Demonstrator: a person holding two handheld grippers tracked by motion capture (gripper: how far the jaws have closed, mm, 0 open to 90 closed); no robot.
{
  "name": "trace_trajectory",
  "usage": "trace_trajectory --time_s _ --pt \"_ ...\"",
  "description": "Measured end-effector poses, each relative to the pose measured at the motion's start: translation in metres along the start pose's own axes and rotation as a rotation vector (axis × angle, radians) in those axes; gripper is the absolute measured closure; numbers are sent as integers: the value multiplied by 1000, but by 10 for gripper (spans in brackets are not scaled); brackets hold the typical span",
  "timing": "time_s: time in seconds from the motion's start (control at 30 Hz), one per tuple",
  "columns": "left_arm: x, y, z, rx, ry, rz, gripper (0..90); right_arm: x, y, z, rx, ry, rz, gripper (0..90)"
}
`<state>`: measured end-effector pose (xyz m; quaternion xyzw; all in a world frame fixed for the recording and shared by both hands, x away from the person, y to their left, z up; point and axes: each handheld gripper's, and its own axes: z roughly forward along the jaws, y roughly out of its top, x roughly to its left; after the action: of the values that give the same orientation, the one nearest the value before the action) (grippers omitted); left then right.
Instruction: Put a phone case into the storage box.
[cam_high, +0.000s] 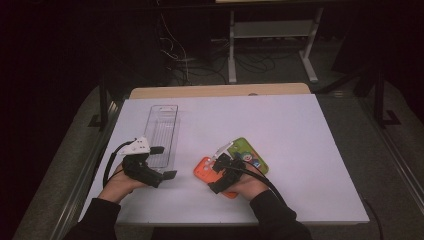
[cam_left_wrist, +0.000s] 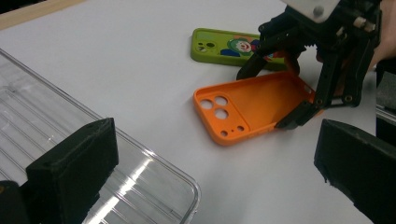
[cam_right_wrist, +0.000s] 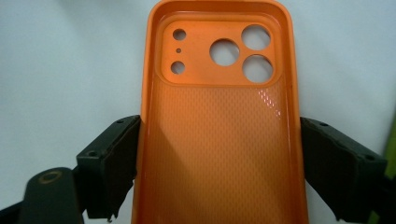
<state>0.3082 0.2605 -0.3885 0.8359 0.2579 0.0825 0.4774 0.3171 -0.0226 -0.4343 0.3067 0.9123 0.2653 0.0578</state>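
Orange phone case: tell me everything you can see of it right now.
The orange phone case is one moulded shell, soft-looking, lying open side up on the white table. Its inner floor has a fine dimpled texture; a raised camera panel at one end has three large round holes and three smaller ones. A low rim runs all round. The right gripper straddles its width near the plain end, a black pad against each long side. A green case lies just beyond it, apart. No damage shows.
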Motion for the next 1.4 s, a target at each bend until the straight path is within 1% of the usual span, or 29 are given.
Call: trace_trajectory --time_s 0.03,0.13,0.2,0.27,0.3,0.33,0.4,0.43,0.47,0.5,0.57,0.67,0.7,0.77,0.8,0.83,0.93,0.97,1.0,1.07,1.1,1.13,1.2,1.23,1.27,1.33,1.37,1.4 --pt "0 0 0 0 0 -1 0 -2 0 -1 -4 5 -5 151" --pt "1 0 0 3 -2 -1 0 -8 3 -9 -16 -8 -33 151" --pt "1 0 0 2 -4 -2 0 -13 6 -17 -18 1 -33 151" --pt "1 1 0 1 -6 -5 0 -15 7 -20 -19 1 -40 151" --pt "2 2 0 7 -9 -3 0 -21 9 -28 -24 10 -51 151" --pt "2 3 0 8 -10 -3 0 -24 9 -30 -24 5 -58 151" --pt "1 5 0 14 -16 2 0 -32 9 -36 -34 22 -69 151" --pt "1 5 0 14 -16 2 0 -32 9 -36 -34 22 -69 151" --pt "1 8 1 26 -28 17 0 -39 9 -40 -41 36 -85 151" --pt "1 10 3 29 -32 27 0 -43 8 -41 -43 48 -94 151" --pt "0 15 6 28 -38 27 0 -49 7 -46 -43 65 -119 151" --pt "0 23 10 31 -45 42 0 -56 7 -52 -43 93 -157 151" --pt "0 23 10 31 -45 42 0 -58 7 -54 -43 98 -184 151" --pt "-1 32 14 34 -54 52 0 -61 7 -58 -38 122 -214 151" --pt "-1 35 15 36 -60 60 0 -63 7 -60 -36 137 -218 151" --pt "-2 38 17 36 -69 59 0 -65 6 -61 -37 146 -228 151" --pt "-2 48 23 46 -92 90 0 -69 6 -64 -27 163 -261 151" --pt "-2 53 26 43 -104 91 0 -70 6 -65 -29 165 -263 151" --pt "-2 56 27 47 -109 106 0 -71 6 -67 -33 166 -274 151" --pt "-2 63 32 52 -127 119 0 -73 6 -70 -40 169 -285 151" --pt "-2 63 32 52 -127 119 0 -73 6 -70 -40 169 -285 151" --pt "-3 69 38 60 -151 137 0 -75 5 -73 -45 175 -283 150" --pt "-5 75 44 66 -178 151 0 -76 4 -74 -46 175 -288 151" --pt "-5 77 48 72 -190 160 0 -76 3 -75 -43 177 -286 151" --pt "-6 79 51 86 -197 166 0 -76 2 -76 -41 172 -294 151" --pt "-7 83 57 110 -216 199 0 -76 0 -78 -43 176 -300 151" --pt "-8 85 60 119 -226 203 0 -76 -1 -79 -46 177 -304 151" --pt "-9 87 63 123 -239 194 0 -76 -2 -81 -48 181 -303 151"
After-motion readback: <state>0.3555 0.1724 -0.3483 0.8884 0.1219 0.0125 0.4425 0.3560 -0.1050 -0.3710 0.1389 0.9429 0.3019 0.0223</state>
